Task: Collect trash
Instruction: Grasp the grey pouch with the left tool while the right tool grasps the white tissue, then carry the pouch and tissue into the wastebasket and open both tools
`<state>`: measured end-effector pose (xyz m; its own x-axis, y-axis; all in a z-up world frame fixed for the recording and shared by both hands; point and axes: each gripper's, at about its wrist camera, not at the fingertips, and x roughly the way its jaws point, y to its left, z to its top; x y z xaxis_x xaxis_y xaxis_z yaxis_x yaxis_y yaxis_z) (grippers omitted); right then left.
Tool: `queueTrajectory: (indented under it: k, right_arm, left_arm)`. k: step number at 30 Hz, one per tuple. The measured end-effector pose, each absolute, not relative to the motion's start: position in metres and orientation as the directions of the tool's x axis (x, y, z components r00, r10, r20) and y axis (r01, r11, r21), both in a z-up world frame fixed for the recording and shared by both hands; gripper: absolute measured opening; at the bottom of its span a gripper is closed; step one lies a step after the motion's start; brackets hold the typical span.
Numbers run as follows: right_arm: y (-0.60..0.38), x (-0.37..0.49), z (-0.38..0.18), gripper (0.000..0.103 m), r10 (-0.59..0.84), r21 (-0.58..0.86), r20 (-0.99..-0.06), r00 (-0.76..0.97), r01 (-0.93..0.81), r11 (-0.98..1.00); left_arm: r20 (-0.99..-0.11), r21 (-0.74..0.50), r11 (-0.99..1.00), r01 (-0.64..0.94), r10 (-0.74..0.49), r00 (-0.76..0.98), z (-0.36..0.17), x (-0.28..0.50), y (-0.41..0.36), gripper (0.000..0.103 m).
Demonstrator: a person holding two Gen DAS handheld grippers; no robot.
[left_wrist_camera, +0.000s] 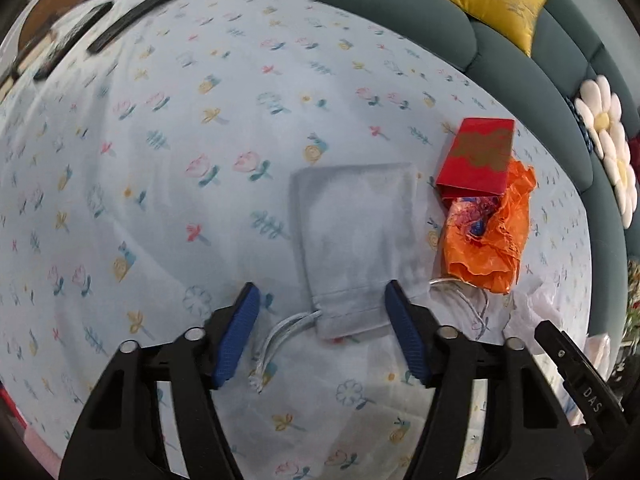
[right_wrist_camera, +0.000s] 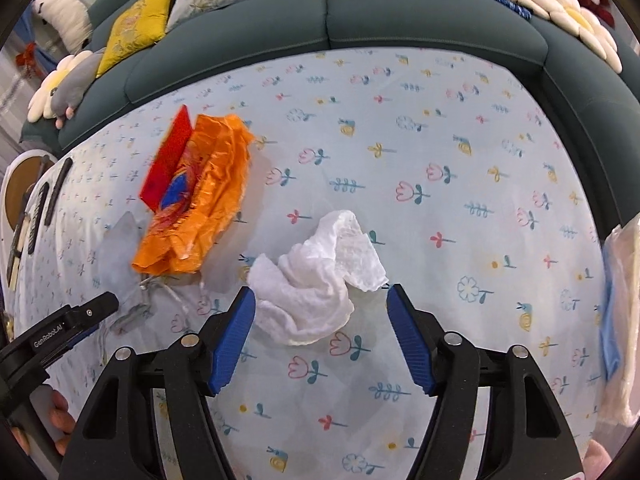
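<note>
In the left wrist view, my left gripper (left_wrist_camera: 322, 294) is open over the mouth end of a pale grey drawstring bag (left_wrist_camera: 354, 240) lying flat on the floral tablecloth (left_wrist_camera: 160, 160). To its right lie a crumpled orange plastic wrapper (left_wrist_camera: 490, 232) and a red packet (left_wrist_camera: 478, 156). In the right wrist view, my right gripper (right_wrist_camera: 320, 294) is open around the near side of a crumpled white tissue (right_wrist_camera: 320, 276). The orange wrapper (right_wrist_camera: 200, 200) and red packet (right_wrist_camera: 168, 160) sit to the left, with the grey bag (right_wrist_camera: 116, 248) and my left gripper's tip (right_wrist_camera: 86, 312) beyond.
A dark green sofa (right_wrist_camera: 328, 24) with yellow and flower cushions curves around the table's far side. Black remotes (left_wrist_camera: 132, 20) and a round wooden tray (left_wrist_camera: 52, 4) lie at the far left. A folded plastic bundle (right_wrist_camera: 620, 320) is at the right edge.
</note>
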<state>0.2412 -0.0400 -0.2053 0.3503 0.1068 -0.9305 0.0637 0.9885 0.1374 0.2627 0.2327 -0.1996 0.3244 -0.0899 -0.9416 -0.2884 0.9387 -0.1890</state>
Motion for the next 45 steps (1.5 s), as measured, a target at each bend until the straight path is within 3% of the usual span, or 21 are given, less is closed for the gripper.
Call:
queueTrajectory:
  k: [4,6,10,15,30,45]
  right_arm:
    - [-0.036,0.241,-0.216,0.046,0.124,0.146,-0.938,0.324,0.045,0.988]
    - [-0.031,0.238,-0.218,0.036,0.126,0.144,-0.938,0.322,0.032,0.989]
    - [-0.026,0.233,-0.217,0.027,0.133,0.147,-0.937,0.324,0.019,0.989]
    - [-0.026,0.225,-0.207,0.019,0.155,0.166,-0.930,0.333,0.005,0.986]
    - [-0.060,0.182,-0.118,0.018,0.209,0.243,-0.844,0.494,0.004,0.970]
    - [-0.158,0.110,0.001,0.018,0.181,0.300,-0.673,0.717,0.040,0.953]
  left_arm:
    - [-0.942,-0.183,0.947,-0.262,-0.093,0.322,-0.200,0.266,0.224,0.027]
    - [-0.942,-0.184,0.948,-0.261,-0.094,0.321,-0.200,0.267,0.222,0.018]
    - [-0.940,-0.193,0.945,-0.264,-0.102,0.325,-0.199,0.262,0.222,0.007]
    - [-0.932,-0.206,0.942,-0.266,-0.105,0.347,-0.182,0.247,0.222,0.006]
    - [-0.864,-0.207,0.967,-0.149,-0.110,0.491,-0.073,0.203,0.155,0.006]
    - [-0.751,-0.168,0.981,0.095,-0.190,0.633,0.041,0.143,0.031,0.006]
